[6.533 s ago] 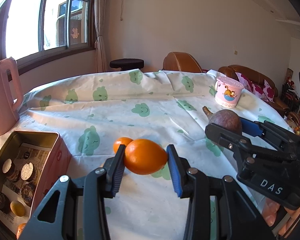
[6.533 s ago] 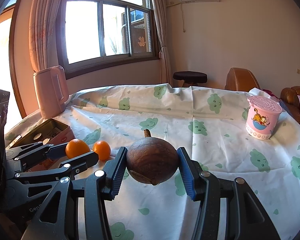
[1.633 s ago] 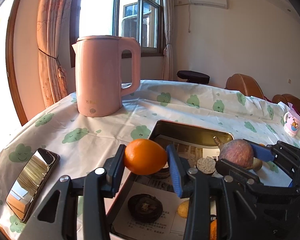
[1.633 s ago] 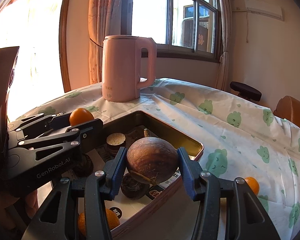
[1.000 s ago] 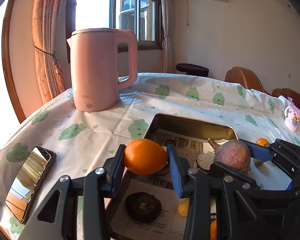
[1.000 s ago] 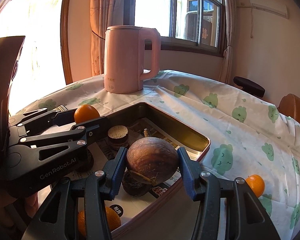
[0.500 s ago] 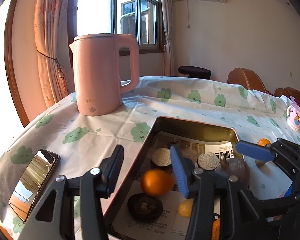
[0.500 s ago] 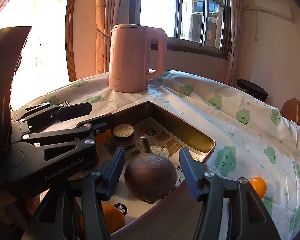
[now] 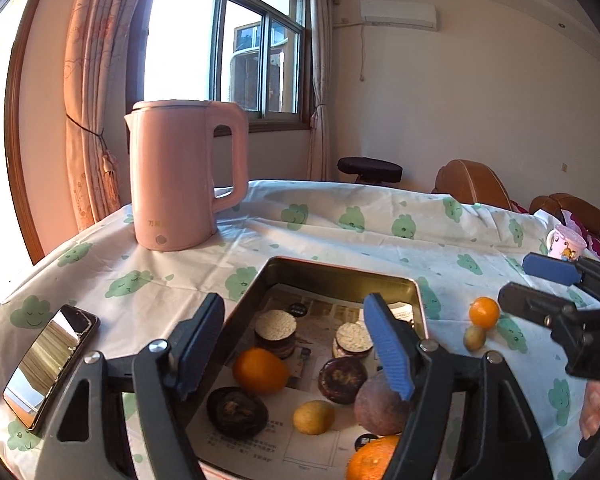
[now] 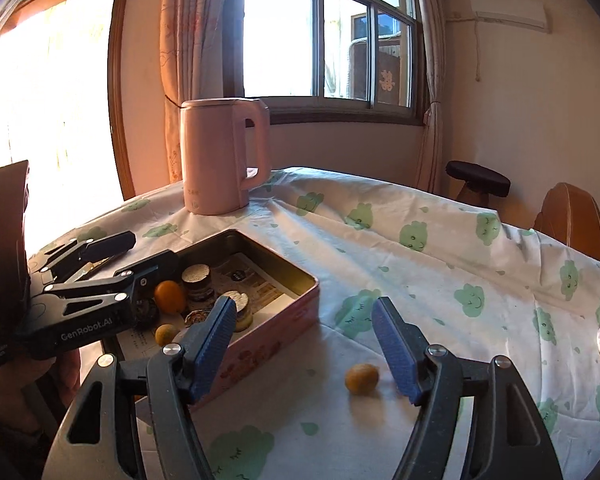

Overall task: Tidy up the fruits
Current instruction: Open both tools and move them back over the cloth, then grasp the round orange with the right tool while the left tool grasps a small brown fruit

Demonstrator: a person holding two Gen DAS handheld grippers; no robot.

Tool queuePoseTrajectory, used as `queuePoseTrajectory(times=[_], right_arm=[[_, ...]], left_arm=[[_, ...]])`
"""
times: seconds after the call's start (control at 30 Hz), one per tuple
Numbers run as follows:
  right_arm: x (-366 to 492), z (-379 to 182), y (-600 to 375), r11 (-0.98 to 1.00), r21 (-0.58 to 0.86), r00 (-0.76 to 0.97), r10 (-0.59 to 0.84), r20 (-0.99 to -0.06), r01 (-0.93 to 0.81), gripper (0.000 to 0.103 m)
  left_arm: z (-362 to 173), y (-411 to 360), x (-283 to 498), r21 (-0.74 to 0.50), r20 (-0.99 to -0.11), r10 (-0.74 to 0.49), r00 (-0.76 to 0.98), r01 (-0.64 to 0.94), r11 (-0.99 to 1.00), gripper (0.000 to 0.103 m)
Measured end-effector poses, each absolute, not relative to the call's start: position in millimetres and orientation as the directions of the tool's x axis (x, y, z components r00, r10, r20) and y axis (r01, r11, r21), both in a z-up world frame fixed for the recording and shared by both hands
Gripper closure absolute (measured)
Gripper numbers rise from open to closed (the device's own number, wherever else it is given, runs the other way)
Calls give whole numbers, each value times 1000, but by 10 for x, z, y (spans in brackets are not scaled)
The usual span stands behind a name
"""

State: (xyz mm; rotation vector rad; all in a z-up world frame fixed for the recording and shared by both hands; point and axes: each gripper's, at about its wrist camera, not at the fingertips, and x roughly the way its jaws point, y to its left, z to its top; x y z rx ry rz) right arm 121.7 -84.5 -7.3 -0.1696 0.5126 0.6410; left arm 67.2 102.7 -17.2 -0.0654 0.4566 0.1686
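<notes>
In the left wrist view the left gripper (image 9: pixel 296 344) fills the lower frame with its blue-padded fingers spread wide and nothing between them, hanging over the near end of the open tin box (image 9: pixel 340 274). Inside the box, at bottom centre, lie a large orange (image 9: pixel 370 460) at the near edge, a small yellow fruit (image 9: pixel 313 417), a brown round fruit (image 9: pixel 378 404) partly behind the right finger, a dark wrinkled fruit (image 9: pixel 237 410) and an orange (image 9: pixel 261 369), with paper-capped dark rounds (image 9: pixel 275 331) further back. At centre right, on the cloud-print tablecloth (image 9: pixel 340 236) just outside the box, a small orange (image 9: pixel 484 312) touches a little yellowish fruit (image 9: pixel 474 337). The right gripper (image 10: pixel 306 346) in its own view is likewise spread and empty, low over the cloth, with a small orange fruit (image 10: pixel 362 378) lying between its fingers and the box at centre left. A phone (image 9: pixel 48 364) lies at lower left, the pink kettle (image 9: pixel 180 176) stands upper left, and a pink mug (image 9: pixel 565 242) sits far right.
</notes>
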Motion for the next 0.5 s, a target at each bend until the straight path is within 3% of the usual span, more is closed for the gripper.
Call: queuePoseTrajectory(times=[0.27,0.4,0.5], right_arm=[[1722,-217,-1372,922,0,758,319,-570,-387,32],[1865,-361,-1288,918,2,720,312,-620,-396,46],[1917,-444,-1210,908,10,684,322,-655,-418,50]], left_arm=[[-86,618,767,12,-433,100,896,-105,994,24],[-97,434,833,44,-438,86,895,-74,996,24],[-128,376,883,51,-450,81,889,-65,997,24]])
